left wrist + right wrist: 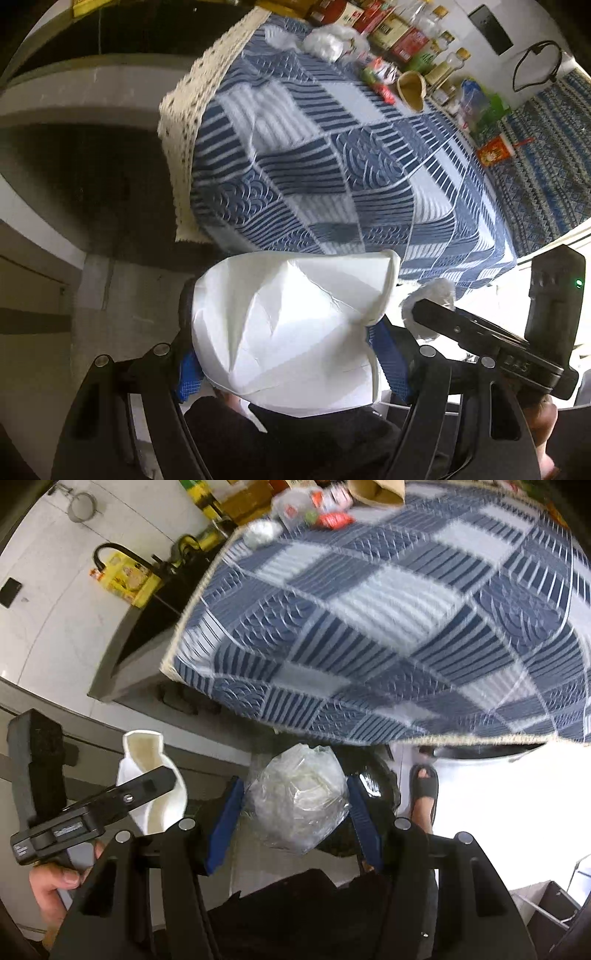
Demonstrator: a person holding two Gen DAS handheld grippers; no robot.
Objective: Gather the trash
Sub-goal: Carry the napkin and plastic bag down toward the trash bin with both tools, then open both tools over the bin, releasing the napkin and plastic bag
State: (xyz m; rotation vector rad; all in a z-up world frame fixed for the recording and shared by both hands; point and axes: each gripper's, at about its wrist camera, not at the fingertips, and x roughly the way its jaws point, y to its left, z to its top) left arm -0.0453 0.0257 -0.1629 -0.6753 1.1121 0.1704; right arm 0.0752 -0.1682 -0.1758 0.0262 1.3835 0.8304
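My left gripper (291, 354) is shut on a crushed white paper cup (288, 332), held off the near edge of the table; it also shows in the right wrist view (155, 786). My right gripper (295, 812) is shut on a crumpled clear plastic wrapper (299, 797), held below the table edge over a dark bin (380, 775); the wrapper shows in the left wrist view (428, 302) too. More trash lies at the far side of the table: a crumpled clear bag (325, 42), red wrappers (386, 92) and a brown paper cup (412, 88).
The table carries a blue and white patchwork cloth (332, 166). Boxes, jars and bottles (417, 40) line its far edge. A person's sandalled foot (424, 786) stands on the floor to the right. A dark bench with yellow boxes (125, 576) stands at the left.
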